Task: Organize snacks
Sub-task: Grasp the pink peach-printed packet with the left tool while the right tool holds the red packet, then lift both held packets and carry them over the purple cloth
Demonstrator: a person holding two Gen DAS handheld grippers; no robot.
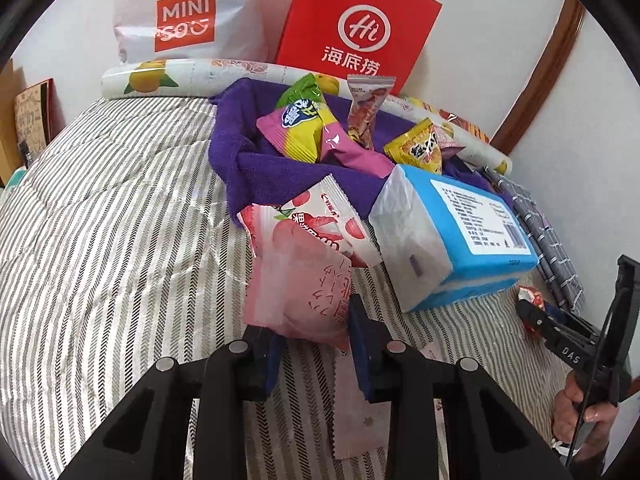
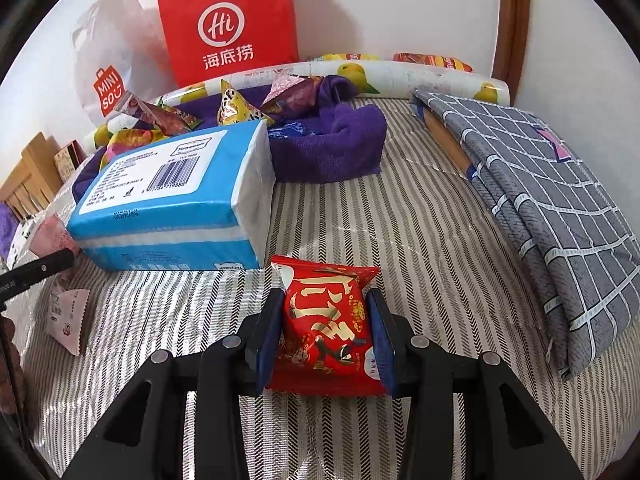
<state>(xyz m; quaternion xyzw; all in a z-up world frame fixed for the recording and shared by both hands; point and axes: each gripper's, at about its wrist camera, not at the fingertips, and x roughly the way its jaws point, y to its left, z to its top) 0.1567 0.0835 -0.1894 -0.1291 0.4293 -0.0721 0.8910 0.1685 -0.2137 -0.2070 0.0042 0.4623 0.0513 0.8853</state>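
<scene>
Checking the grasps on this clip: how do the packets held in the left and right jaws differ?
Colour: the pink snack packet is pale and translucent; the red snack packet is glossy red with gold characters.
Pose: the pink one sticks out beyond the left gripper; the red one sits mostly between the right gripper jaws.
Shape: pink looks flat, red puffy.
Shared: both are clamped above the striped bedcover.

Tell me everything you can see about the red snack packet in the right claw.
The small red foil snack packet is a glossy, puffy pillow pack with large gold characters, small printed figures and crimped, serrated end seams. It sits lengthwise between the blue pads of the right claw, which press on its two long sides. Its far end points toward the blue-and-white tissue pack; below lies the striped bedcover.
</scene>
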